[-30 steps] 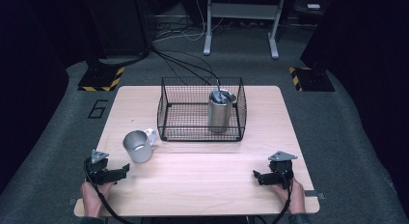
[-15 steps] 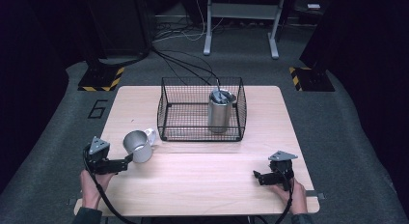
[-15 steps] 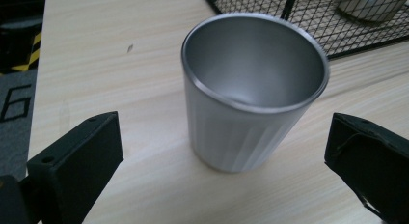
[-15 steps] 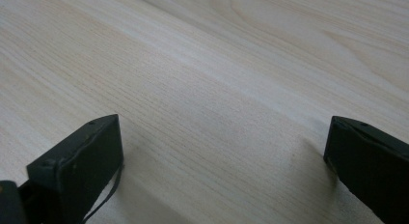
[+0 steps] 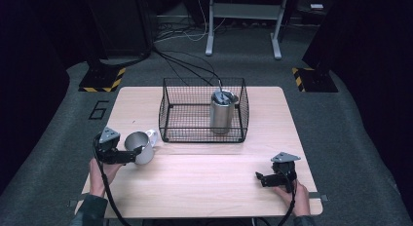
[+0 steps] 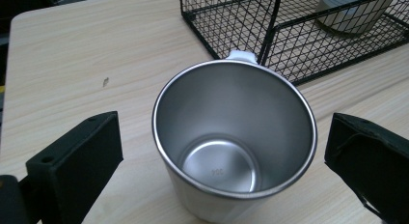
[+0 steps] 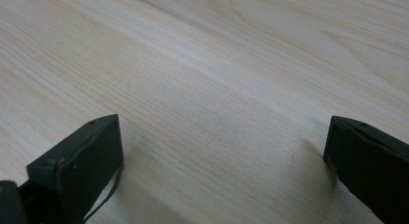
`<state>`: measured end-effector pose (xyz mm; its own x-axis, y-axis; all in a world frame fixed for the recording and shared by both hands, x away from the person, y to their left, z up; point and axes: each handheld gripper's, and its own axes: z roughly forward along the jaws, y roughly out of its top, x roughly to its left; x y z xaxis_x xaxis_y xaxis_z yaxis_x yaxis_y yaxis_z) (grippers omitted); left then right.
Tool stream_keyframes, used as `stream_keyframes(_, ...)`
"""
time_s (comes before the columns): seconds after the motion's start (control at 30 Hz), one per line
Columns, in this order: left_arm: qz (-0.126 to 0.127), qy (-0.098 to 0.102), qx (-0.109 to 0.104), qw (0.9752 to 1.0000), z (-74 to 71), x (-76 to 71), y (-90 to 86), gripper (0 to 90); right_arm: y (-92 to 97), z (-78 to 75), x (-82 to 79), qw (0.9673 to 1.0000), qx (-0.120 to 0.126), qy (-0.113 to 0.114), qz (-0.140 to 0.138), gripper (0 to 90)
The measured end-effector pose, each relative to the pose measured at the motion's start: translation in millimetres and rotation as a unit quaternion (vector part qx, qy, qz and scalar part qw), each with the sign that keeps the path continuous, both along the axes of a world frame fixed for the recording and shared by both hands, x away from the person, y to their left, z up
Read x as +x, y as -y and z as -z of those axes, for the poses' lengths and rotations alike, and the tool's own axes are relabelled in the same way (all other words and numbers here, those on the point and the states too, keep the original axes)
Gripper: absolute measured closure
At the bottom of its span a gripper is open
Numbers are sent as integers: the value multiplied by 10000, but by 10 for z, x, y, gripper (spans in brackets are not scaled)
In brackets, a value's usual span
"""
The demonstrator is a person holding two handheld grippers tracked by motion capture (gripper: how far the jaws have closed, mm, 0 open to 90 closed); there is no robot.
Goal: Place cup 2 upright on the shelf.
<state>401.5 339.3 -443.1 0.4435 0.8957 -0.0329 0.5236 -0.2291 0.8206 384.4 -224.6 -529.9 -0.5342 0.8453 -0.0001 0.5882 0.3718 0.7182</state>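
Left fingers (image 6: 72, 166): spread wide, 1 on each side of the cup (image 6: 235, 137), neither pad touching its wall yet.
Left gripper (image 5: 127, 155): moved in from the desk's near-left corner over the last second; now right at the cup, pointing toward it from the left.
Cup: steel, upright, empty, on the desk (image 5: 204, 172) just outside the basket's near-left corner; same spot as 1 second ago, so not yet gripped or shifted.
Handle (image 6: 239, 55): white, on the far side of the cup, toward the basket (image 5: 203, 110).
Meaning for the work: approach looks finished; closing on the cup seems the likely next step, probably before lifting it toward the basket.
Right fingers (image 7: 77, 156): spread, nothing between them, bare wood below.
Right gripper (image 5: 265, 178): near the desk's near-right corner, much as 1 second ago, well apart from cup and basket.
Basket: black wire, open top, mid-desk toward the far edge; holds 1 tall steel tumbler (image 5: 222, 112) standing at its right side.
Hidden or unclear: cup's base and lower wall cut off at the bottom of the left gripper view; tumbler seen there merely as a cropped bottom part through mesh; something lying across the tumbler's top, too small to tell; small stamped mark on the cup's floor unreadable; contact between the handle and the basket wire cannot be told.
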Motion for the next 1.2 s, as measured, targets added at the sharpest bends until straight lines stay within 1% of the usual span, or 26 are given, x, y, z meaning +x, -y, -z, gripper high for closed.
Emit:
stream_keyframes(0.07,60,-12,8,10000,15,35,25,0,0,0,0,10000,0,0,0,0)
stream_keyframes(0.13,128,-66,66,9999,25,66,39,0,0,0,0,10000,-1,0,0,0)
stream_keyframes(0.23,157,-107,61,9998,47,108,57,0,0,0,0,10000,-1,0,-2,0)
stream_keyframes(0.3,154,-84,71,9998,61,136,66,0,0,0,0,10000,-1,0,-1,0)
stream_keyframes(0.4,175,-112,61,9998,72,166,73,0,0,0,0,10000,-1,1,0,0)
stream_keyframes(0.43,145,-105,38,9998,81,171,81,0,0,0,0,10000,0,2,0,0)
stream_keyframes(0.57,171,-159,24,9997,106,198,88,0,0,0,0,10000,-1,1,-1,0)
stream_keyframes(0.73,162,-231,74,9996,137,225,104,5,0,0,0,10000,0,2,-2,0)
stream_keyframes(0.77,197,-244,83,9995,142,226,105,17,0,0,0,10000,-1,3,-2,0)
stream_keyframes(0.83,194,-221,78,9995,150,220,118,45,0,0,0,10000,0,3,-1,0)
stream_keyframes(0.87,148,-173,84,9997,160,219,130,46,0,0,0,10000,-1,2,-1,0)
stream_keyframes(0.97,151,-182,85,9997,164,213,129,49,0,0,0,10000,0,1,-1,0)
stream_keyframes(1.2,127,-83,53,9999,178,198,134,56,0,0,0,10000,-2,2,-2,0)
